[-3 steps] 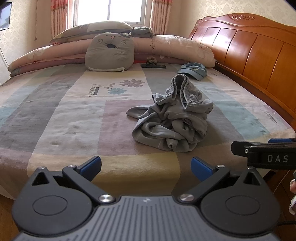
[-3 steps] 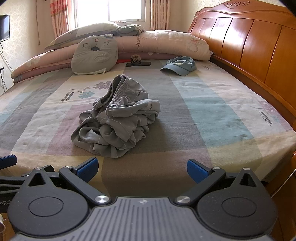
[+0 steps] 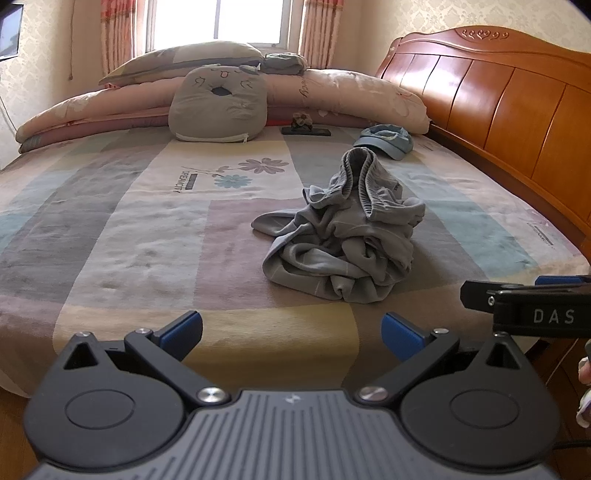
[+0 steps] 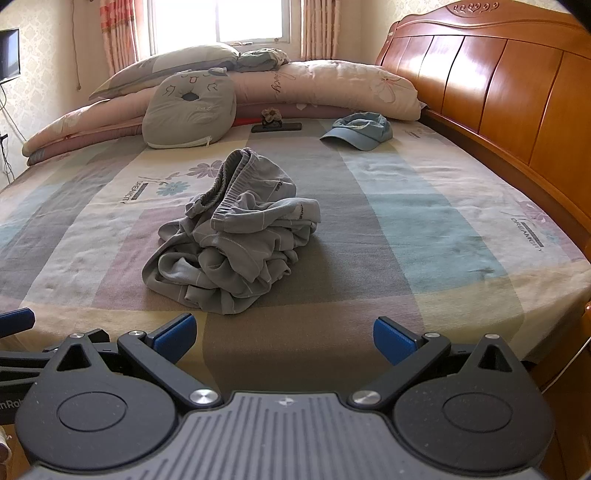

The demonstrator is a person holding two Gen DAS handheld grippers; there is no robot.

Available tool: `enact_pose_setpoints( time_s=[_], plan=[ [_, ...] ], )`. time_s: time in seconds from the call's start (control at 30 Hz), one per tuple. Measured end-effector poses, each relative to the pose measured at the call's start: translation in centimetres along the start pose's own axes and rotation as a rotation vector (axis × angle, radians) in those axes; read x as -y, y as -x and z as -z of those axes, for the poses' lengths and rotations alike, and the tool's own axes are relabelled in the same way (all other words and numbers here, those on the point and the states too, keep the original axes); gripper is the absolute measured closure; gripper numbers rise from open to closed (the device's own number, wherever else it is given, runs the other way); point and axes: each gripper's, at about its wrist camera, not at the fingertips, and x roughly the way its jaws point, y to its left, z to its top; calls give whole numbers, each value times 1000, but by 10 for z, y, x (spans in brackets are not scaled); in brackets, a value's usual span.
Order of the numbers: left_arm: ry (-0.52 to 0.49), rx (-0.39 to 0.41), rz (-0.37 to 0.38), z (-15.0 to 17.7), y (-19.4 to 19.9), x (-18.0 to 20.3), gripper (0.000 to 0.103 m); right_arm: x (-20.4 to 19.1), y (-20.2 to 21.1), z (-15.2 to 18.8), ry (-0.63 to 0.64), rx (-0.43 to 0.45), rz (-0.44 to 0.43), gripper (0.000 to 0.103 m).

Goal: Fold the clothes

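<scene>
Left wrist view: my left gripper (image 3: 291,332) sits over the near edge of the bed (image 3: 110,236), its blue-tipped fingers (image 3: 183,328) spread fully apart with nothing between them. The grey clothes (image 3: 343,240) lie in a crumpled heap on the patchwork sheet, ahead of the gripper and a little to the right, well clear of the fingertips; a ribbed waistband stands up at the far end of the heap. Beyond the heap I note a blue cap (image 3: 388,140) near the wooden headboard (image 3: 498,110), a dark flat object (image 3: 306,130) with a small ornament on it, a grey cushion (image 3: 218,107) with a face print, and rolled bedding (image 3: 332,96) under the window (image 3: 251,18). The right gripper (image 3: 532,306) enters at the right edge, seen side-on, so I cannot judge its spread from here; part of a hand (image 3: 585,387) shows below it. Right wrist view: my right gripper (image 4: 284,336) also hovers at the near bed edge, fingers (image 4: 391,339) wide open and empty. The clothes (image 4: 236,240) lie ahead and slightly left of centre, untouched, not yet folded. The cap (image 4: 362,129) rests further back on the right, the cushion (image 4: 188,107) at back left. One blue tip of the left gripper (image 4: 16,319) shows at the left edge.
</scene>
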Motion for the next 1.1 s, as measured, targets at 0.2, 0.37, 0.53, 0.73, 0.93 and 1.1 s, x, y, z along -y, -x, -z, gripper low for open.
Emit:
enact_pose_setpoints(
  time_s=[0.2,0.37,0.53,0.73,0.93,1.1],
  plan=[
    [-1,7,1,0,0,2,1,2,2,-3,-2,2,2,0],
    [-8,1,0,-2,-1,3,1,2,-2,-2,1,7,3,0],
    [-12,-5,1,-4,-1,2,1,2,-3,-5,3,7,-3,0],
    [-12,-13,0,-6,-4,3,1,2,-5,-5,4,6,-7,0],
    [-9,-18,0,-6,-8,3,1,3,-8,-7,2,-1,-8,0],
    [-11,-27,-3,-6,-12,5,1,5,-11,-6,-1,-7,-9,0]
  ],
)
